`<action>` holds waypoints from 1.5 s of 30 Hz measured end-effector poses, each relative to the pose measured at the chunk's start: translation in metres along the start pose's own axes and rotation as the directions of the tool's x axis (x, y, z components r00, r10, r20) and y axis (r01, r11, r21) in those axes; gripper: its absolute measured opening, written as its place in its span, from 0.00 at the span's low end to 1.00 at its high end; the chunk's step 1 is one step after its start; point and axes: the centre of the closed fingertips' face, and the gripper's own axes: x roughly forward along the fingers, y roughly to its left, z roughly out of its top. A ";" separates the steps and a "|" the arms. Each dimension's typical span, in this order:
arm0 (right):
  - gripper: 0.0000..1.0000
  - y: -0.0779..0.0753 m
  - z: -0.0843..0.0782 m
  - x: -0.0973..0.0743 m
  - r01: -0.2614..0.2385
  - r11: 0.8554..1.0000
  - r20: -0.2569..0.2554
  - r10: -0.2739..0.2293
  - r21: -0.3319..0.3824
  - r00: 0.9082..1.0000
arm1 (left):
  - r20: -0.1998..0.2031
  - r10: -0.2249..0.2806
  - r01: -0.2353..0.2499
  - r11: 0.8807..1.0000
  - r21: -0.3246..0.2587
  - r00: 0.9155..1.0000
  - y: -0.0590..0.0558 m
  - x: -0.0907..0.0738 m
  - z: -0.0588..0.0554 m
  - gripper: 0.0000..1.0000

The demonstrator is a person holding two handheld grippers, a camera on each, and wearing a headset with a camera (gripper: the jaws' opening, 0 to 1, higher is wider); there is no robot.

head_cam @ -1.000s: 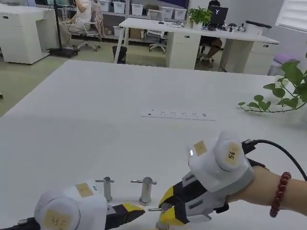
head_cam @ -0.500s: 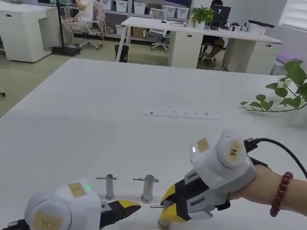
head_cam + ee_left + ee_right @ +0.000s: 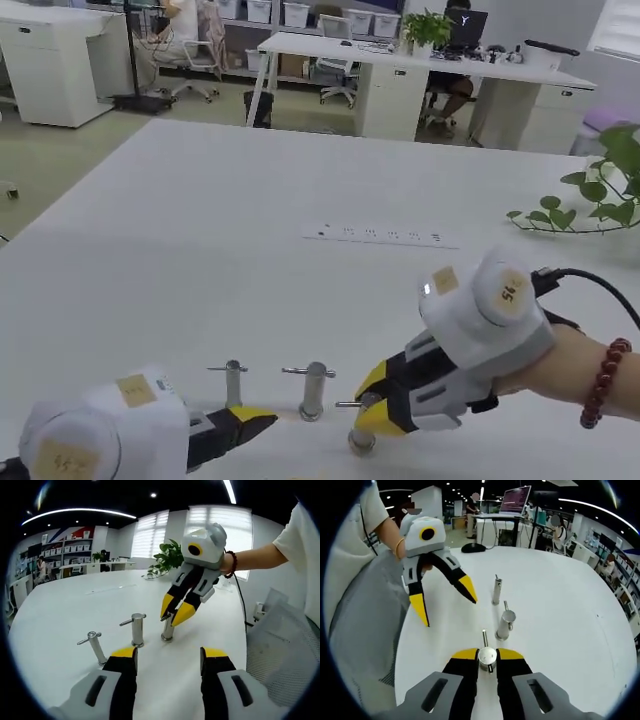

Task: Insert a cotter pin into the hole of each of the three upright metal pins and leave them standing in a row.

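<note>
Right gripper, lower centre-right of the head view, has its jaws pinched narrow on the head of the third pin. That pin stands upright on the white table, a cotter pin poking from its top. Left gripper, lower left, jaws wide and holding nothing, sits near the row, where the middle pin and left pin stand, each with a cross pin through its top.

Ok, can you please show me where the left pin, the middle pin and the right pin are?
left pin (image 3: 97,651), left gripper view, on the middle of its shaft.
middle pin (image 3: 137,632), left gripper view, on the middle of its shaft.
right pin (image 3: 487,656), right gripper view, on its round top.
</note>
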 end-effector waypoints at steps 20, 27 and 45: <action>0.13 -0.032 -0.022 -0.012 0.050 0.998 -0.023 -0.049 0.047 0.999 | -0.001 0.044 -0.044 0.999 0.032 0.999 0.014 -0.021 0.001 0.60; 0.13 -0.033 -0.025 -0.010 0.041 0.998 -0.026 -0.039 0.057 0.999 | -0.007 0.055 -0.055 0.998 0.044 0.998 0.018 -0.026 -0.001 0.60; 0.15 -0.034 -0.023 -0.008 0.005 0.998 -0.005 -0.005 0.063 1.000 | -0.018 0.067 -0.067 0.997 0.034 0.998 0.022 -0.035 -0.005 0.62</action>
